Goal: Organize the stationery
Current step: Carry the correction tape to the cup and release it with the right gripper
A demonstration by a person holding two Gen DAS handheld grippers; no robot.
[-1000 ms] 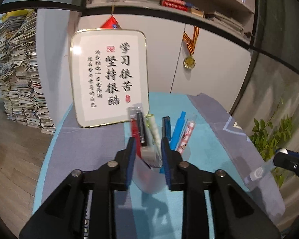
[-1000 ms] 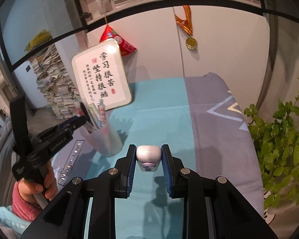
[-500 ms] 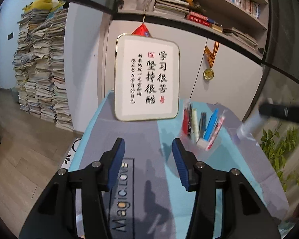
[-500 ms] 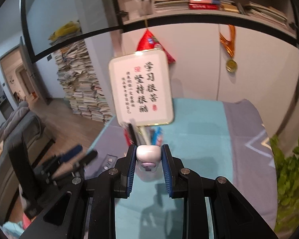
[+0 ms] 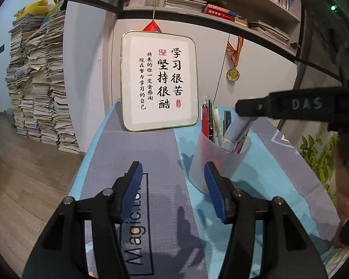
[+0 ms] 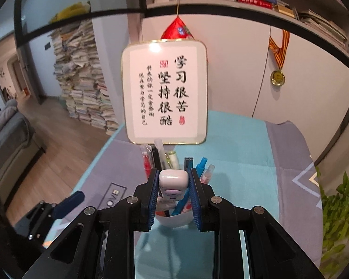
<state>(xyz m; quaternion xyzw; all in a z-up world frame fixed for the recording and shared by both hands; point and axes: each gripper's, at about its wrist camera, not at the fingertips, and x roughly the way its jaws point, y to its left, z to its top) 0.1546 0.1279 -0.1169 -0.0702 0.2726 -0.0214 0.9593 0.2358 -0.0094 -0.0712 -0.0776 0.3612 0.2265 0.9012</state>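
Note:
A translucent pen cup [image 5: 217, 160] with several pens stands on the cloth-covered table; it also shows in the right wrist view [image 6: 174, 220]. My left gripper [image 5: 173, 189] is open and empty, just left of the cup. My right gripper [image 6: 173, 194] is shut on a white, pale-purple-tipped tube-like stationery item [image 6: 173, 182] and holds it over the cup's mouth. In the left wrist view that item [image 5: 238, 129] slants down into the cup from the right gripper's finger [image 5: 288, 105].
A framed calligraphy board [image 5: 159, 83] leans against the wall behind the cup. The grey and teal cloth [image 5: 139, 153] covers the table. Green plant [image 6: 339, 214] at right. Stacks of books [image 5: 39, 81] on the floor at left.
My left gripper let go of the cup, opened and drew back to the left. My right gripper carried the white item from the table's right side to above the cup.

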